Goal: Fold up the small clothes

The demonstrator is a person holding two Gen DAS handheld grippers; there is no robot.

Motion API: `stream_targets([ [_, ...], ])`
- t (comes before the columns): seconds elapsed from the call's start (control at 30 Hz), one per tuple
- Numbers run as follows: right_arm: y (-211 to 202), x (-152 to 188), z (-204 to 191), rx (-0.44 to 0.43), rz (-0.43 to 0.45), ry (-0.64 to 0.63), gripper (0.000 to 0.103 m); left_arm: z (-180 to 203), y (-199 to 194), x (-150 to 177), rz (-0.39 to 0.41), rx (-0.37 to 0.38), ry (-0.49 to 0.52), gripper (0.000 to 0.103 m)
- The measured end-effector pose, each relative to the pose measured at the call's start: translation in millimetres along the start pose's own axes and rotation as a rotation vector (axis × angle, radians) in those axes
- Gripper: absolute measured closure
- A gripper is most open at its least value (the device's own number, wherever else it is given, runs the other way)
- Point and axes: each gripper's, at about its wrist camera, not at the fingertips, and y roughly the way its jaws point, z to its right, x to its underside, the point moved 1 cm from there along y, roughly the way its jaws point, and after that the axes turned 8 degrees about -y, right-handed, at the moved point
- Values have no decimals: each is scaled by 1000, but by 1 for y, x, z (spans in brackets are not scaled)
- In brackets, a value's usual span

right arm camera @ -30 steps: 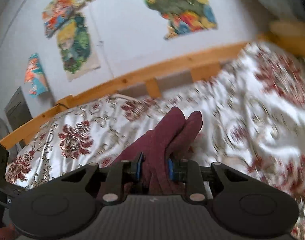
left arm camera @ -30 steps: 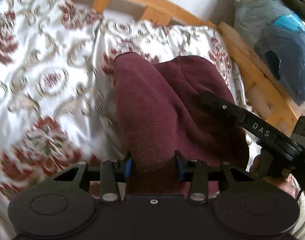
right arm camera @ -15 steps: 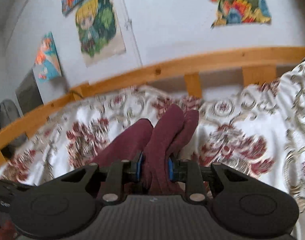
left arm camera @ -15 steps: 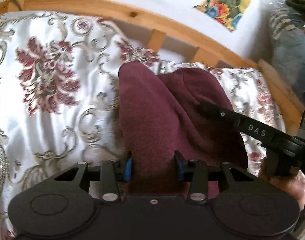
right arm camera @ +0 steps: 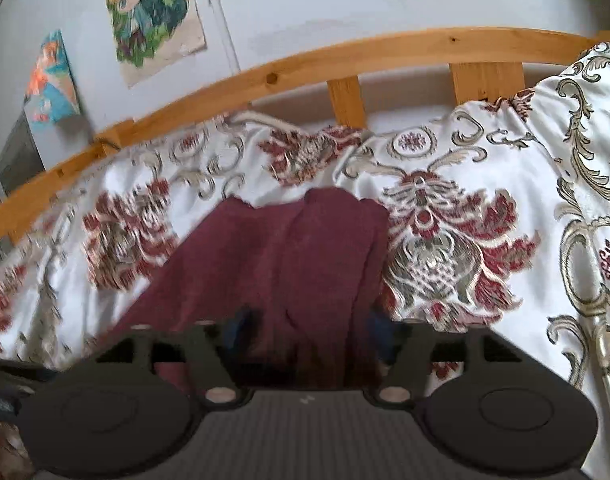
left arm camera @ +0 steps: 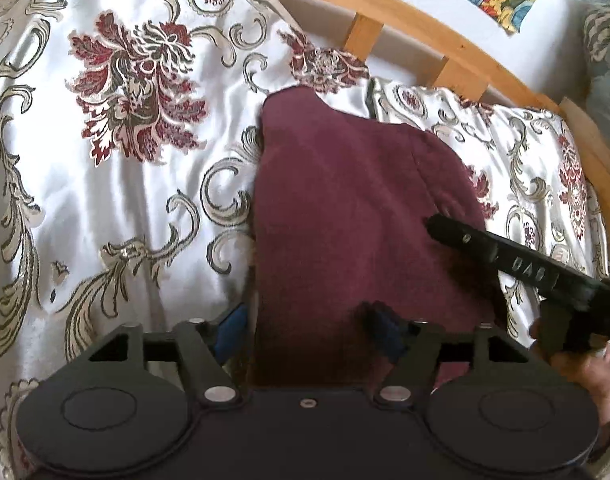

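Observation:
A maroon knit garment (left arm camera: 345,200) lies folded on the flowered white bedspread (left arm camera: 125,160). Its near end runs between the fingers of my left gripper (left arm camera: 309,334). Those jaws are opening, and the blue pads stand off the cloth, with a gap showing on the left. In the right wrist view the same garment (right arm camera: 285,248) lies spread on the bedspread (right arm camera: 485,160). Its near edge passes between my right gripper (right arm camera: 309,330), whose jaws are also opening with the pads apart from the cloth. One right-gripper finger (left arm camera: 485,244) rests over the garment's right side.
A wooden bed rail with slats (left arm camera: 405,16) (right arm camera: 345,56) runs along the far edge against a white wall with paper pictures (right arm camera: 157,20). A bundle of patterned fabric (left arm camera: 605,60) sits past the bed's right corner. A hand (left arm camera: 585,372) holds the right gripper.
Both grippers' jaws have widened and let go of the maroon garment. The garment, which hung bunched from them, has come down and lies flatter on the bedspread, nearer the rail.

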Motion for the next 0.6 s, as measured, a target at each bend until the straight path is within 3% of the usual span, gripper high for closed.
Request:
stream_targets([
  [0.07,-1,6,-1,9,-11,-20,16,2,-5,1,-9,-34,8,16],
  [0.2,-8,14,0,41,-20,-21,10,5,-18,5,-1,-73,37,11],
  [0.33,-25,13,1,61,9,4,1,9,-41,10,83,-128,53,1],
  [0.6,-89,5,-18,105,149,-28,0,30,-89,20,231,-199,166,1],
])
